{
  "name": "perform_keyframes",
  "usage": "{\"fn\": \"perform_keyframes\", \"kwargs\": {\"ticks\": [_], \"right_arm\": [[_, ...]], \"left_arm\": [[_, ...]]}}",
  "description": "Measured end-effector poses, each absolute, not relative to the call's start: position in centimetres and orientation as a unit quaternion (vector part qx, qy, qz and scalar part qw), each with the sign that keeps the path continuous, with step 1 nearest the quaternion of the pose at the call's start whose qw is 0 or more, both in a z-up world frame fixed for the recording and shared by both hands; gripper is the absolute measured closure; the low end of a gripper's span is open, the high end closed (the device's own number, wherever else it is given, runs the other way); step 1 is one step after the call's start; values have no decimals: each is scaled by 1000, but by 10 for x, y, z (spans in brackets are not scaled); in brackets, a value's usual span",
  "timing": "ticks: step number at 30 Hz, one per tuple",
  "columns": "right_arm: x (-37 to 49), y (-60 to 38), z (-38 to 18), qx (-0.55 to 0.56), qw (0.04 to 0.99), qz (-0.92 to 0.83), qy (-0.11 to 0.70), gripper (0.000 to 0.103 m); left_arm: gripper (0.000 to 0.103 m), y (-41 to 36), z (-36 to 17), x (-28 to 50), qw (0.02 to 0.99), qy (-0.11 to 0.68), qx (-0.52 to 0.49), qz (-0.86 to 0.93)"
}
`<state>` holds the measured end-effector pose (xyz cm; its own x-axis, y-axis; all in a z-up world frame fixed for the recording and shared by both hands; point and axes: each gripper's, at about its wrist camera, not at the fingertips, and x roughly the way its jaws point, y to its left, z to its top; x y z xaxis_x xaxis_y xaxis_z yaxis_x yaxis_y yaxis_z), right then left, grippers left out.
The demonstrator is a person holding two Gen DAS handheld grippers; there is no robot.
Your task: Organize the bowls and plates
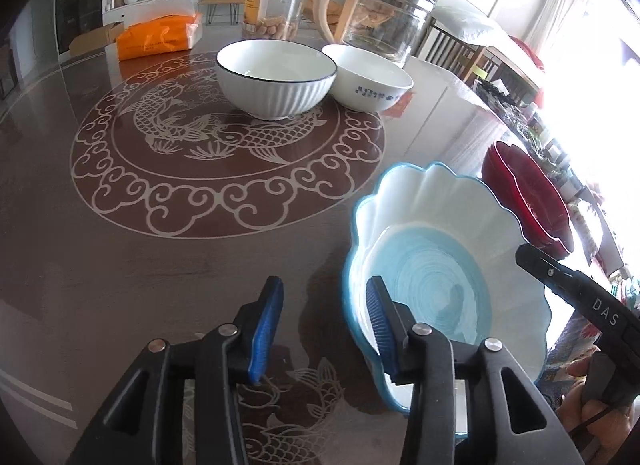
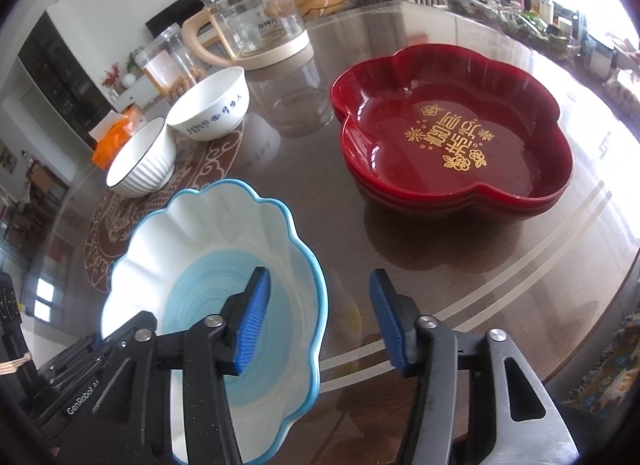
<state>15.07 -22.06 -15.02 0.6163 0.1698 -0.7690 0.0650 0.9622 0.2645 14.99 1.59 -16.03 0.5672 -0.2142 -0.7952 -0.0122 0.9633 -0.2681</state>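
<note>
Jaws apart on both: your left gripper (image 1: 324, 329) and right gripper (image 2: 318, 325) straddle the scalloped blue plate (image 2: 224, 233) rims, seemingly unclamped; lifting now risks tipping it.

Glossy brown table (image 1: 120, 225) under me, pale fish medallion (image 1: 224, 133) inlaid. On it: scalloped blue dish (image 2: 224, 225), stacked red trays (image 2: 452, 133), ribbed white bowl (image 1: 276, 81) beside a lettered white bowl (image 1: 366, 79), glass kettle (image 2: 256, 21), jar (image 1: 276, 5), orange packet (image 1: 160, 35).
</note>
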Motion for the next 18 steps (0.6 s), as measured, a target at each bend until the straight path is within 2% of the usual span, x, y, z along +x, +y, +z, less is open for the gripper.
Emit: {"fn": "perform_keyframes", "kwargs": {"ticks": [2,3,7,8,11,14,18], "right_arm": [[141,-222,-143,125,902,13,413,36],[137,-223,-138,122,909,5,399,36],[110,-225,-116,110,940,-36,320,33],[102,-224,-111,104,947,-50,298,29],[82,-215,-96,77,965,-78,239,26],[75,-198,-89,33,972,-93,213,23],[79,-189,-91,7,971,-93,220,23]], "left_arm": [[26,33,-151,143,887,438,-142,-29],[22,42,-146,138,892,426,-152,-13],[17,65,-125,120,912,381,-142,43],[14,67,-121,117,916,374,-134,54],[1,66,-118,106,923,361,-103,87],[1,57,-126,104,917,380,-65,101],[1,50,-139,104,902,417,-49,106]]}}
